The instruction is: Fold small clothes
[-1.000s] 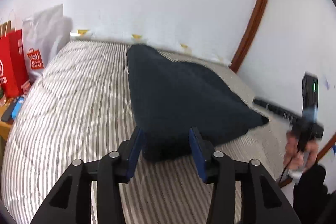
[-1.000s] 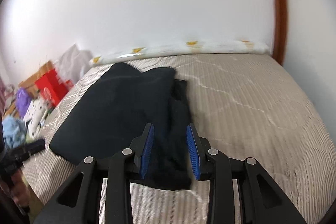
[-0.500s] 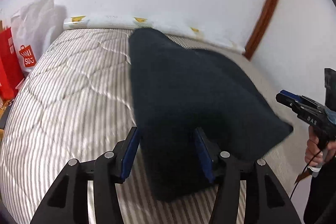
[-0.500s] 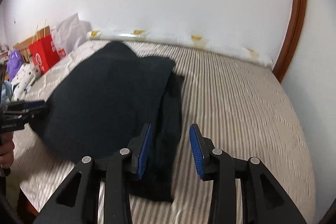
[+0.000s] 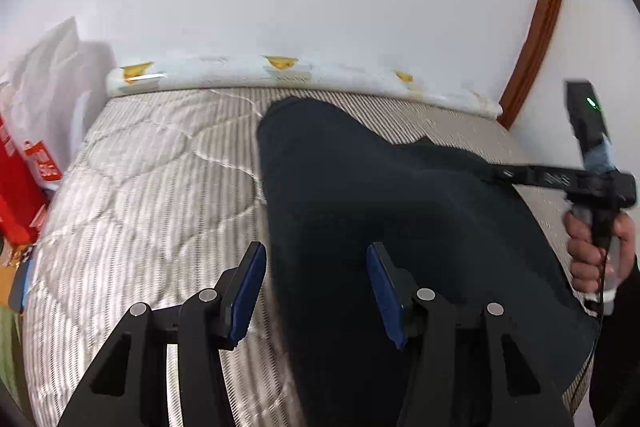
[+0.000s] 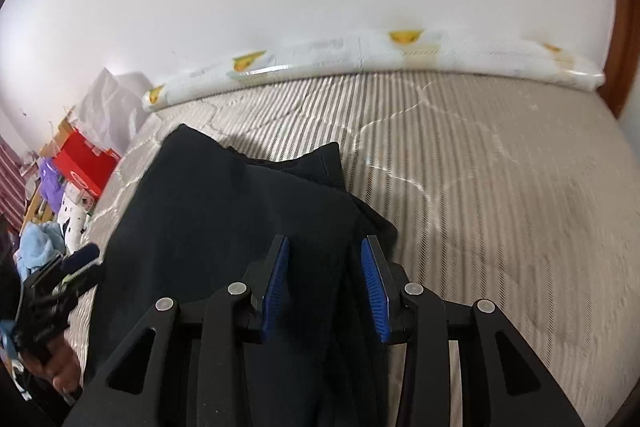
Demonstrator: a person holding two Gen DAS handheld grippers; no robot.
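Left wrist view: red bag (image 5: pixel 16 195) at far left, striped bed (image 5: pixel 152 195) next, then the left gripper (image 5: pixel 316 291) with jaws spread wide, nothing pinched. The dark garment (image 5: pixel 400 211) fills center-right, its left edge running between the blue pads. Right wrist view: right gripper (image 6: pixel 326 283) jaws also spread, low over the garment's folded right edge at lower center.

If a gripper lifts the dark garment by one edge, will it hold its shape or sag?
Likely sag: the dark garment lies limp on the striped mattress, with soft overlapping layers along its right side. It probably drapes rather than slides, since the fabric looks matte. Both open grippers, left gripper and right gripper, hold nothing.
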